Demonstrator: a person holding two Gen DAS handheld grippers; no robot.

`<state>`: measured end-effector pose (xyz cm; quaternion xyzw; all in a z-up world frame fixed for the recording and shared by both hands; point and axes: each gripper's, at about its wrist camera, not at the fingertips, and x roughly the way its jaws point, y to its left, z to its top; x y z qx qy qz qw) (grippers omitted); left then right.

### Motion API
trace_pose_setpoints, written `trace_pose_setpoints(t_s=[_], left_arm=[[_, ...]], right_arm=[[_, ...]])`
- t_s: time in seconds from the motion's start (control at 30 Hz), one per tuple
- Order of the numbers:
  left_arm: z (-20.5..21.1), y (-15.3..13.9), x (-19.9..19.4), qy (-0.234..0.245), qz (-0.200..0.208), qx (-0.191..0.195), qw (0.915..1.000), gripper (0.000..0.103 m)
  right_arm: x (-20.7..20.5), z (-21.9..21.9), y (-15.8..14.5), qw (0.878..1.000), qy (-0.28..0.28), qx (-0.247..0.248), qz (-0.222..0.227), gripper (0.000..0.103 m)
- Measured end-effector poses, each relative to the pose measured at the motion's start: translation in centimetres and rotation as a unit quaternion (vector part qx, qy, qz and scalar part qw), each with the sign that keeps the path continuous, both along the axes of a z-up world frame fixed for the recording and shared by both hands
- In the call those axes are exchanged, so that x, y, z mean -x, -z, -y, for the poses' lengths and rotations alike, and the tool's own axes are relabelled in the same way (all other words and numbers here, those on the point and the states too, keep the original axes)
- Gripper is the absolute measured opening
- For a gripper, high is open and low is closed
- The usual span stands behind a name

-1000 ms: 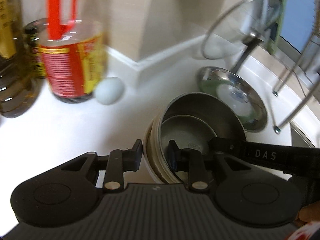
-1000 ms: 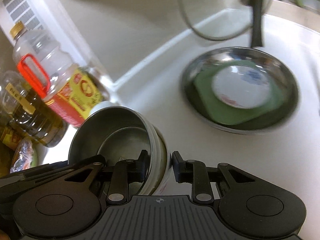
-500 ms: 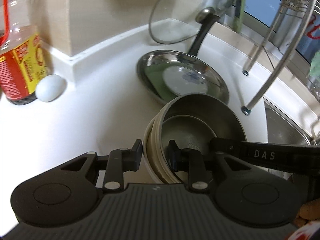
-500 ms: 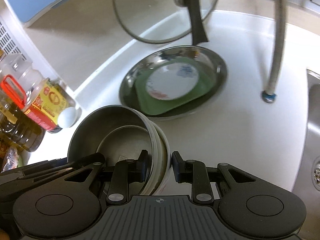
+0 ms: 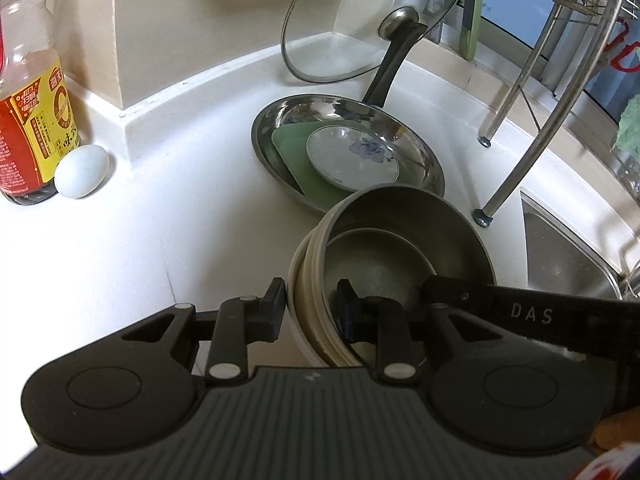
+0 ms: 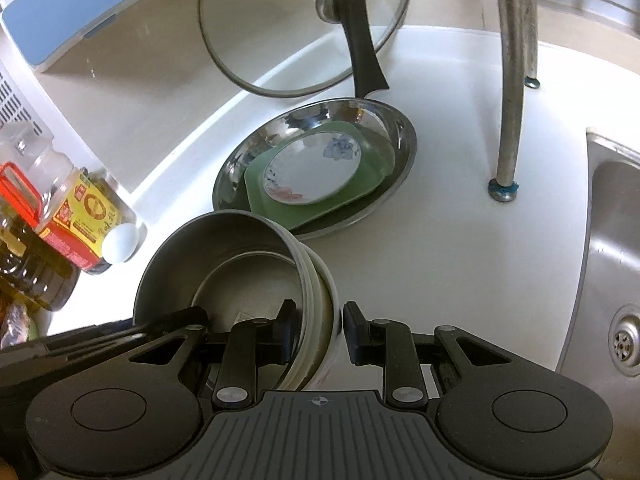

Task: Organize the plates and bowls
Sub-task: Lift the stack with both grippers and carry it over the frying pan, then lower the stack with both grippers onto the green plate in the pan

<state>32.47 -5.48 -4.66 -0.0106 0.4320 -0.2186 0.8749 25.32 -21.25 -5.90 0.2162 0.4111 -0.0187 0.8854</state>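
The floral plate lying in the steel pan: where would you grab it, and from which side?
Take the floral plate by its rim on the side nearest the cameras. It lies flat on the green square plate inside the steel pan, whose handle and the leaning glass lid crowd the far side. Probably one finger must slip under the rim.

"DAS" stands on the right gripper point(image 5: 528, 314).

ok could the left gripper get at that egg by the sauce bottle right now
Probably not yet: the left gripper is shut on the bowl stack. The counter toward the egg looks bare otherwise.
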Motion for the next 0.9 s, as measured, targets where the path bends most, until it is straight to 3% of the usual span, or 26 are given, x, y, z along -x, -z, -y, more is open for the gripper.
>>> trace_pose_setpoints(t_s=[0.63, 0.9], left_arm=[[0.3, -0.3, 0.2, 0.001, 0.0, -0.01, 0.9999, 0.024], [0.2, -1.8, 0.5, 0.008, 0.008, -0.007, 0.9999, 0.024]], right_arm=[[0.2, -0.3, -0.2, 1.0, 0.001, 0.009, -0.001, 0.024], [0.4, -0.3, -1.7, 1.0, 0.002, 0.006, 0.003, 0.024]])
